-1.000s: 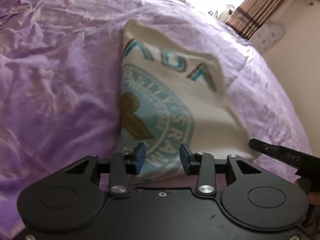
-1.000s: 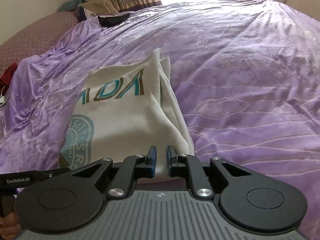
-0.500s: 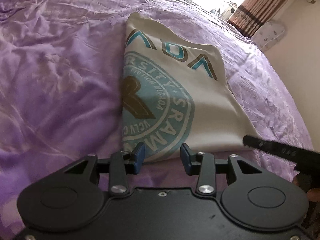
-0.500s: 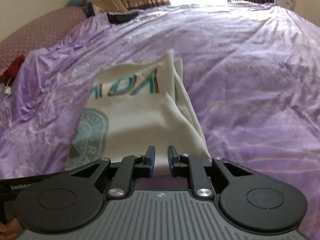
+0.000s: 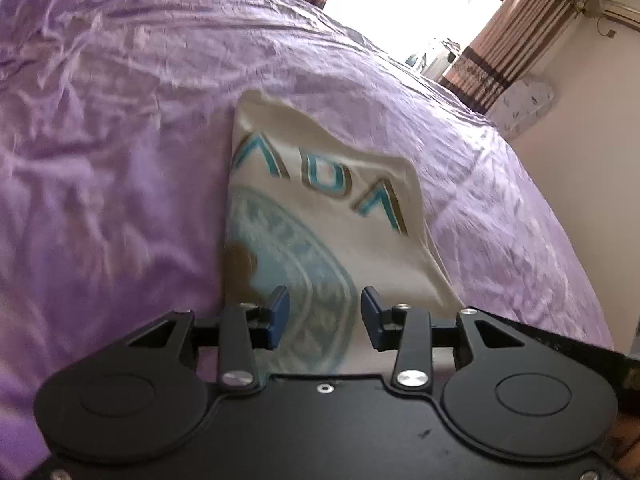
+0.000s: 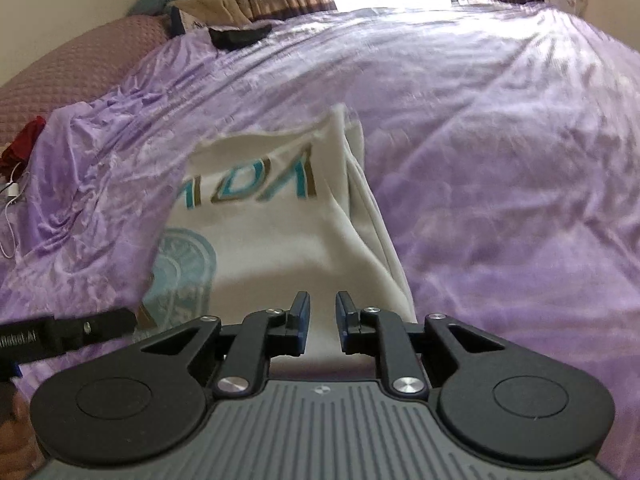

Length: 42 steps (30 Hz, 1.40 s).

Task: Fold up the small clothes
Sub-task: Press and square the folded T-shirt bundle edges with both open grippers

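Note:
A cream T-shirt (image 5: 332,216) with a teal round print and teal-and-brown letters lies folded into a narrow strip on the purple bedspread (image 5: 112,168). It also shows in the right wrist view (image 6: 280,216). My left gripper (image 5: 324,316) is open, with its fingers over the shirt's near end. My right gripper (image 6: 322,316) is open a little, over the shirt's near right edge. Neither holds cloth. The shirt's near hem is hidden under both grippers.
The purple bedspread (image 6: 500,140) covers the whole bed. A dark item (image 6: 240,36) and a pile of clothes (image 6: 204,4) lie at the far end by the curtains. A red thing and a white cable (image 6: 16,184) lie at the left edge. A wall (image 5: 592,152) stands at the right.
Both grippers have moved forward over the shirt's near end and tilted up, so more of the far bed shows. The right gripper's fingers have opened a little wider.

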### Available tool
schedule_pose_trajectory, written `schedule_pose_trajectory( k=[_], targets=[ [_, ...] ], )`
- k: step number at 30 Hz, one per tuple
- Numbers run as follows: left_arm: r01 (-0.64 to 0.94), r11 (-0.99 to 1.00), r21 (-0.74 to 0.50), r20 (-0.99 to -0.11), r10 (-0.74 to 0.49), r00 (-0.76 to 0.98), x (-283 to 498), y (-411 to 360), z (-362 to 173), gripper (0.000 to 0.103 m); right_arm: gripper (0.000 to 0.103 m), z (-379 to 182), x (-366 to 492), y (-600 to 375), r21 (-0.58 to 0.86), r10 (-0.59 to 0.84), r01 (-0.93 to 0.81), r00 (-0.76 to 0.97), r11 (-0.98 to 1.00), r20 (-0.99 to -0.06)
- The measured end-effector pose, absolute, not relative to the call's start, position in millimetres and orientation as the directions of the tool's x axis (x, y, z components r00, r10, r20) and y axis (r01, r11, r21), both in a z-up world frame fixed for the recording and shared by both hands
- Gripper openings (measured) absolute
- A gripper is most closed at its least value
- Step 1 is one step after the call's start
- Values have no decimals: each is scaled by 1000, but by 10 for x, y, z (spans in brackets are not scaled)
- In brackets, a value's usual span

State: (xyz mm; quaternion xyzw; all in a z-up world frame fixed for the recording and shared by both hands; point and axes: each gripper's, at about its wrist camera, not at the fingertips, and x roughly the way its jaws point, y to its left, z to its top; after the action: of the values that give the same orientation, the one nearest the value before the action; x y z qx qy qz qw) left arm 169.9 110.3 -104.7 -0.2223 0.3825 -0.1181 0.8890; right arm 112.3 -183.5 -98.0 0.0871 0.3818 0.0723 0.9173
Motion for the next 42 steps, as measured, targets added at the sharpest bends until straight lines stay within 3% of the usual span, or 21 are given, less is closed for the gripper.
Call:
schedule_pose_trajectory(
  k=[8, 15, 25, 32, 36, 42],
  targets=[
    [8, 887, -461, -671, -355, 651, 2128, 1118, -1200, 41, 23, -913, 1380, -1678, 167, 188, -102, 720, 981, -668],
    [-54, 862, -505, -698, -370, 613, 2194, 1163, -1409, 41, 23, -1271, 1649, -1727, 170, 175, -74, 676, 983, -716],
    [17, 842, -540, -622, -413, 666, 1615, 1180, -1008, 42, 24, -961, 1295, -1921, 216, 213, -88, 717, 972, -664],
    [-26, 867, -498, -716, -394, 576, 1458, 1069, -1405, 42, 25, -1080, 1044, -1987, 168, 166, -66, 697, 984, -697],
    [-29, 869, -493, -718, -388, 578, 1453, 1052, -1458, 42, 25, -1296, 1063, -2015, 155, 157, -62, 661, 986, -734],
    [-25, 873, -487, -690, -367, 624, 1449, 1087, -1234, 42, 26, -1129, 1006, -1987, 155, 153, -61, 698, 986, -699]
  ],
)
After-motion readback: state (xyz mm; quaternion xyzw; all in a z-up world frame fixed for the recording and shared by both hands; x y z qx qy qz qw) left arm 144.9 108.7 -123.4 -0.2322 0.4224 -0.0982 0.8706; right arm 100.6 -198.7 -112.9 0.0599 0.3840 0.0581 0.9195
